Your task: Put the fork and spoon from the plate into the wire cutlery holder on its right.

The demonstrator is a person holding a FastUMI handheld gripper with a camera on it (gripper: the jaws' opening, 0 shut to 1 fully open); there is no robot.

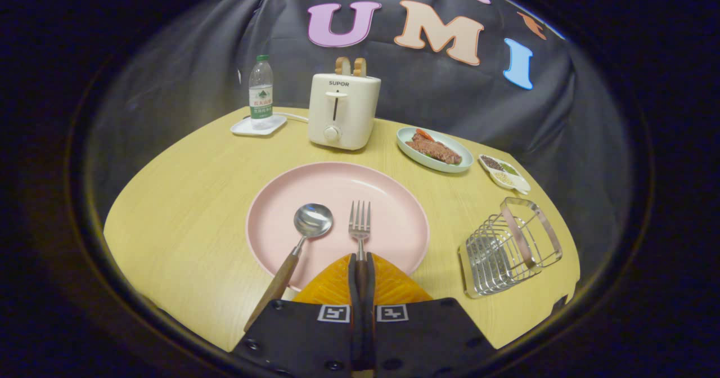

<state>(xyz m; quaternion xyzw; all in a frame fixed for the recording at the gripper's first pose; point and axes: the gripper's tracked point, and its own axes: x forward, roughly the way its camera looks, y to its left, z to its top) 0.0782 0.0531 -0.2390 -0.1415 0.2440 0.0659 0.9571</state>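
Observation:
A round pink plate lies on the wooden table just ahead of my fingers. A fork rests on it with its tines pointing away, and its brown handle runs back between my fingers. My gripper is shut on that fork handle at the plate's near rim. To the left of the fork lies a spoon, its bowl on the plate and its wooden handle sticking out over the near rim onto the table. The wire cutlery holder stands to the right of the plate, empty.
Beyond the plate stands a cream toaster with bread in its slots. A water bottle on a small white tray is to its left. A plate of food and a small spice dish sit beyond the holder.

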